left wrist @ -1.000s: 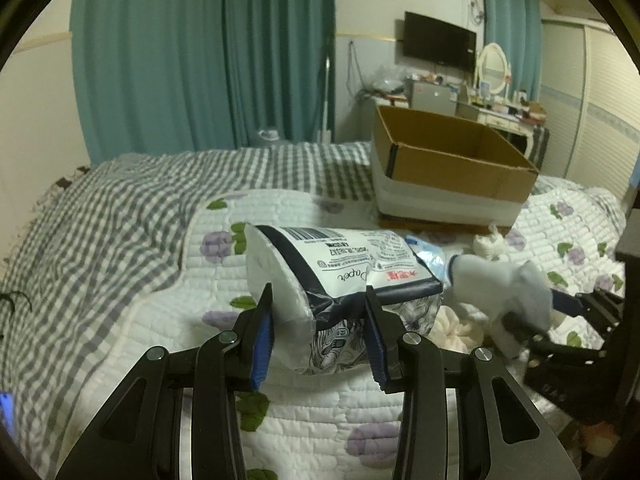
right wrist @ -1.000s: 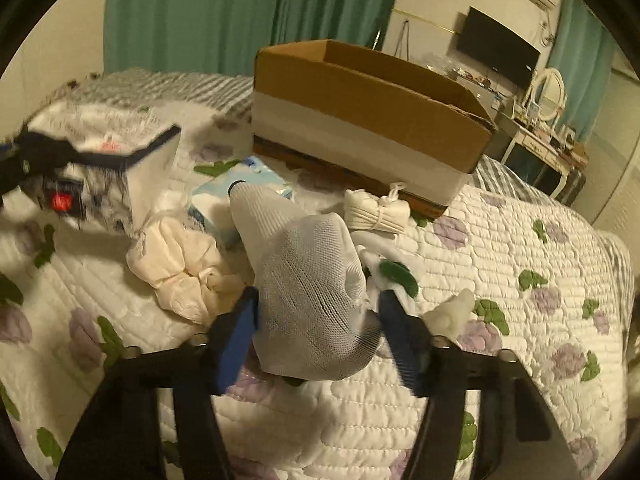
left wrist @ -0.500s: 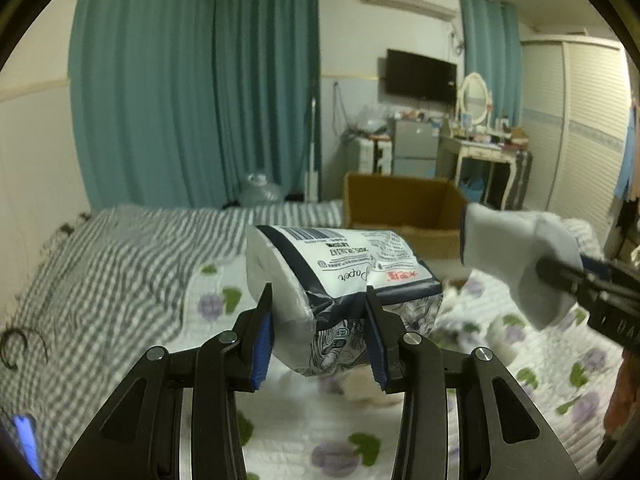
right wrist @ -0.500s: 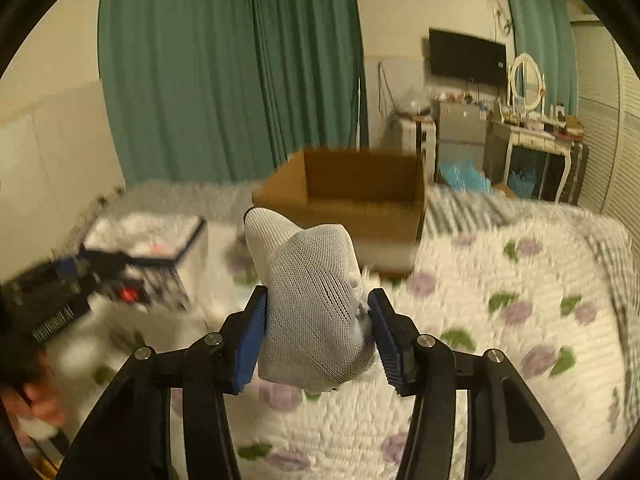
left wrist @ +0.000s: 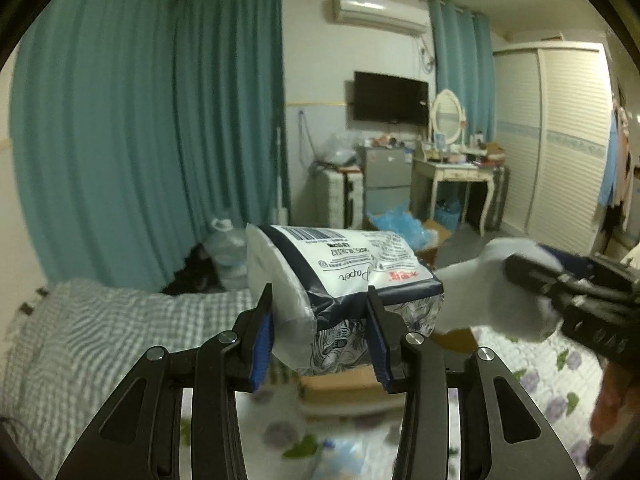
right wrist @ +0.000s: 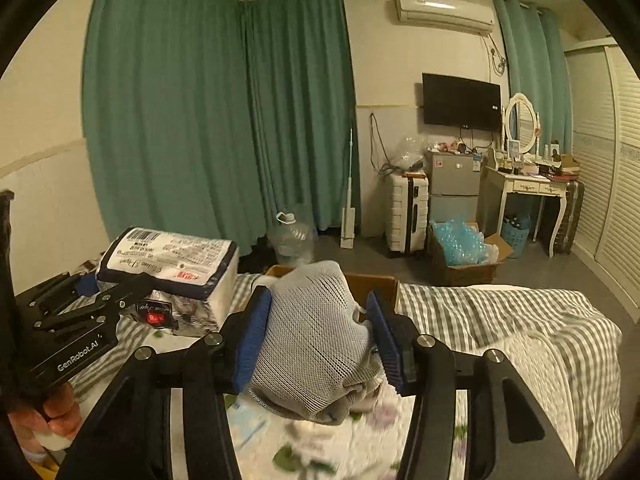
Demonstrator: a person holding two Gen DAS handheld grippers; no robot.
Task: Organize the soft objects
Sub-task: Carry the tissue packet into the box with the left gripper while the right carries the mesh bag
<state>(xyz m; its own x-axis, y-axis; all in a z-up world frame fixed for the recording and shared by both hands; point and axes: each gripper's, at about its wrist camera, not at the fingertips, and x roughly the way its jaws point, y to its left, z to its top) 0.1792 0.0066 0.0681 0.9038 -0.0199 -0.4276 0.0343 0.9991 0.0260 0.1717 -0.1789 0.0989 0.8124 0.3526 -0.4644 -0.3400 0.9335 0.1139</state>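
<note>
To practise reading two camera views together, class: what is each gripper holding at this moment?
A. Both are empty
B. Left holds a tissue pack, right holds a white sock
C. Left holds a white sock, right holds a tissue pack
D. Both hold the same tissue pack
B: the left gripper has its jaws clamped on the tissue pack, while the right gripper squeezes the white sock, both lifted above the bed.

Teal curtains (right wrist: 224, 120) hang left of the wall-mounted television (right wrist: 461, 100); an air conditioner (right wrist: 442, 10) sits above it.
</note>
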